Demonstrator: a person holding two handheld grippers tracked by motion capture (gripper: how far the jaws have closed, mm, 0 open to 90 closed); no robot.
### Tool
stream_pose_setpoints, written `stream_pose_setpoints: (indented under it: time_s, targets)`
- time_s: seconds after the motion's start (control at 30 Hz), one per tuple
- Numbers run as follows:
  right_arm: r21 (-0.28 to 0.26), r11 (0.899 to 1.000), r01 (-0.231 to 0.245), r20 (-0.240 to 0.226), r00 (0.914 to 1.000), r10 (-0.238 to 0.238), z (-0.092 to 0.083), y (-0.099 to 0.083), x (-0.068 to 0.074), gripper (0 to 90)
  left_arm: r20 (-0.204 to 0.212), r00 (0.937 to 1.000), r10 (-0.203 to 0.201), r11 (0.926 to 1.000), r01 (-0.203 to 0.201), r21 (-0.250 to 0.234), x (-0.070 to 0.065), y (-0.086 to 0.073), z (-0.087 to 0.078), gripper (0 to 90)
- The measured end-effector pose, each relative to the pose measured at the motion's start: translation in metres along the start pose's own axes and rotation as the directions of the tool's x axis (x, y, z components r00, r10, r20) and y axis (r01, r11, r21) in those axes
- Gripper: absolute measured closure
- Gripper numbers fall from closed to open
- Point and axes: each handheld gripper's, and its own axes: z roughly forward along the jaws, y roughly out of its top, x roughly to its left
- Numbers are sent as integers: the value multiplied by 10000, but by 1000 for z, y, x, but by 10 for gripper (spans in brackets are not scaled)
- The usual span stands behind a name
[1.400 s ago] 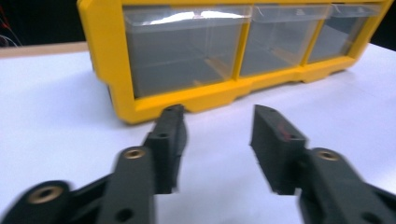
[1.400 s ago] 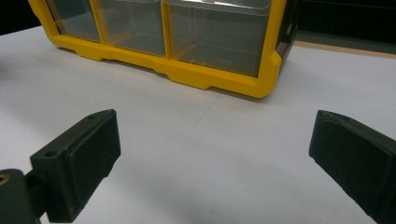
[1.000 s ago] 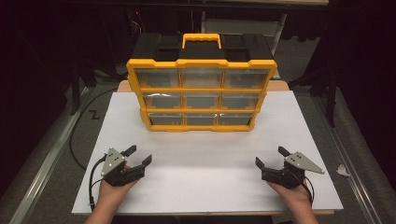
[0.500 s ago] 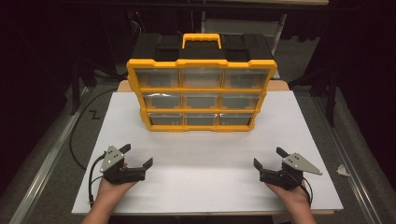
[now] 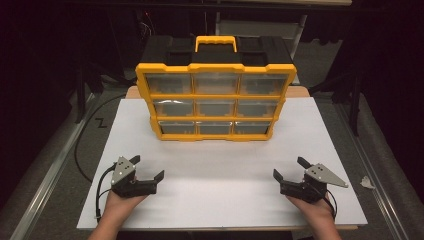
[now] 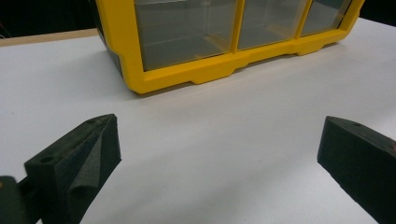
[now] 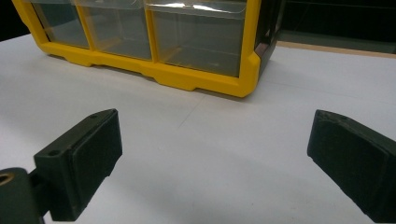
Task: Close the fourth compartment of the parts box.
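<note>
Resting near the tabletop's (image 5: 320, 130) front corners, the left hand-held gripper (image 5: 148, 168) and right hand-held gripper (image 5: 289, 168) are gaping wide, empty, facing the organizer (image 5: 215, 95) standing at the back edge, seemingly awaiting a drawer pull.

white tabletop (image 5: 220, 165), black cable (image 5: 82, 145), crumpled scrap (image 5: 366, 182)

Bare white board (image 5: 215, 165) before upright yellow organizer (image 5: 215, 100)
</note>
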Motion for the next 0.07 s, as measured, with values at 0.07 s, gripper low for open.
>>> stream_pose_setpoints:
  time_s: [0.07]
  targets:
    - [-1,10000,12,-3,10000,-12,0,0,0,43,-1,10000,8,10000,-8,7,0,0,0,1]
